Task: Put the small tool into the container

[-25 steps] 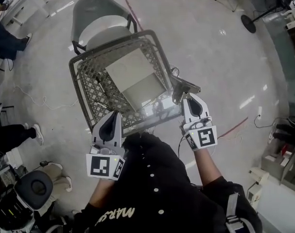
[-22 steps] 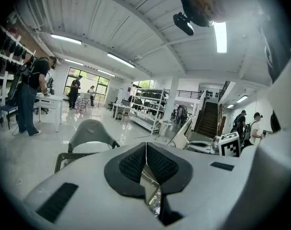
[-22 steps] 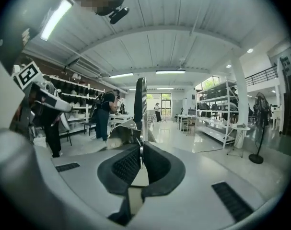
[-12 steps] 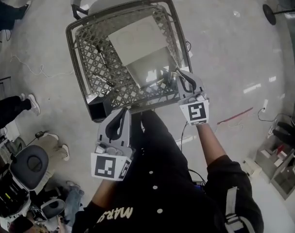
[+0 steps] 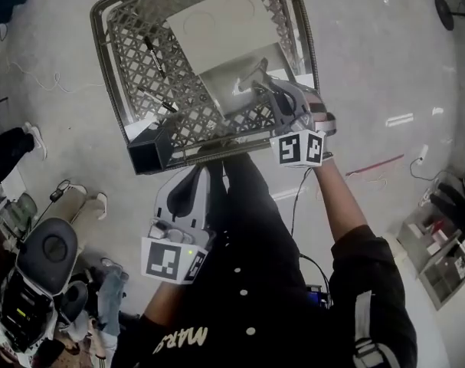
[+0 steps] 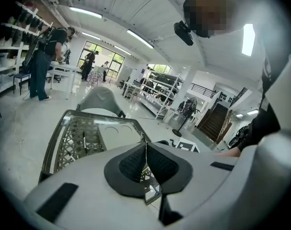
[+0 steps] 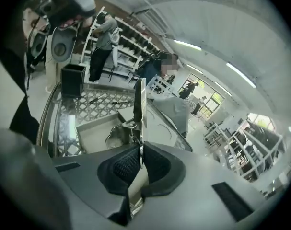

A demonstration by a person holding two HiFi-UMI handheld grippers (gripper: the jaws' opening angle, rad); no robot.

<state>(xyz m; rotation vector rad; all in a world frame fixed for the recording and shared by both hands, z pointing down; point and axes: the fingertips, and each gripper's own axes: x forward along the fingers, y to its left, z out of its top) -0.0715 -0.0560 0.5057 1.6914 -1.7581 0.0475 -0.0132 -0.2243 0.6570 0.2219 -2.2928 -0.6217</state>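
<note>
My right gripper [image 5: 272,98] is shut on a small metal spring tool [image 5: 251,83], held over the near rim of a grey lattice basket [image 5: 102,67]. The tool's tip hangs above an open grey container [image 5: 228,79] inside the basket. In the right gripper view the tool [image 7: 139,104] stands upright from the closed jaws of the gripper [image 7: 140,159], with the container [image 7: 95,133] below it. My left gripper [image 5: 192,188] stays shut and empty outside the basket, near my body. Its closed pads [image 6: 135,159] show in the left gripper view, facing the basket [image 6: 78,133].
A pale flat board [image 5: 217,21] lies in the basket beyond the container. A black box [image 5: 146,156] hangs at the basket's near left corner. Thin dark tools [image 5: 152,56] lie on the lattice floor. A padded seat [image 5: 52,255], cables and people's feet [image 5: 29,136] are at left.
My right gripper has carried the tool forward over the basket's rim to above the container. The left gripper has stayed low near my body.
</note>
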